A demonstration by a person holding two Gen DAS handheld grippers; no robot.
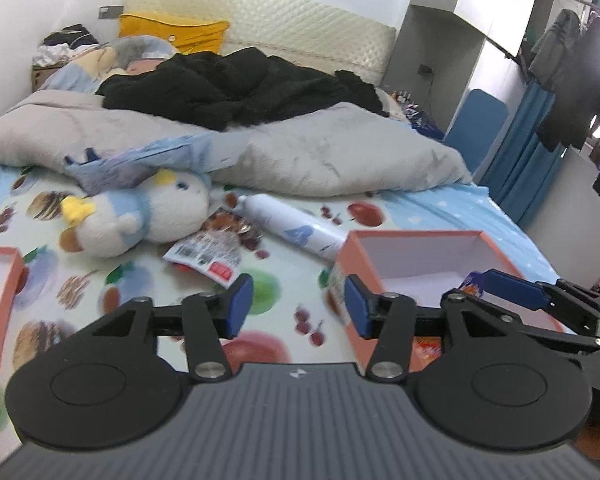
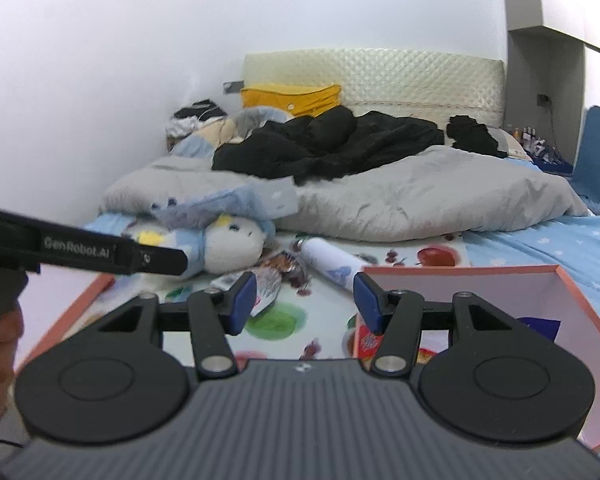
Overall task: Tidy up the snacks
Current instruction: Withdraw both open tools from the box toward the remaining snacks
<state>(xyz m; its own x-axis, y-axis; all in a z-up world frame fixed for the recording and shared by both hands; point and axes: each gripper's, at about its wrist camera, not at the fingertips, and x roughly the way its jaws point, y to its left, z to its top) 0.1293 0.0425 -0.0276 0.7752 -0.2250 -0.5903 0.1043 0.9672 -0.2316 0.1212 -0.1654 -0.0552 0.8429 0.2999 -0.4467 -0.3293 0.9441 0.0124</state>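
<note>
A snack packet (image 1: pixel 216 246) with a red label lies on the fruit-print bedsheet beside a plush toy (image 1: pixel 140 216); it also shows in the right wrist view (image 2: pixel 276 276). My left gripper (image 1: pixel 298 308) is open and empty, above the sheet in front of the packet. An orange box (image 1: pixel 420 256) with white inside stands to the right; snack packets (image 2: pixel 428 352) lie in it. My right gripper (image 2: pixel 306 300) is open and empty, at the box's left wall (image 2: pixel 440 280). In the left wrist view the right gripper's fingers (image 1: pixel 512 286) reach over the box.
A white spray bottle (image 1: pixel 292 228) lies between packet and box. A second orange box (image 1: pixel 0 280) sits at the left edge. A grey duvet (image 1: pixel 300 148) and black clothes (image 1: pixel 236 84) cover the far bed. The bed's edge runs along the right.
</note>
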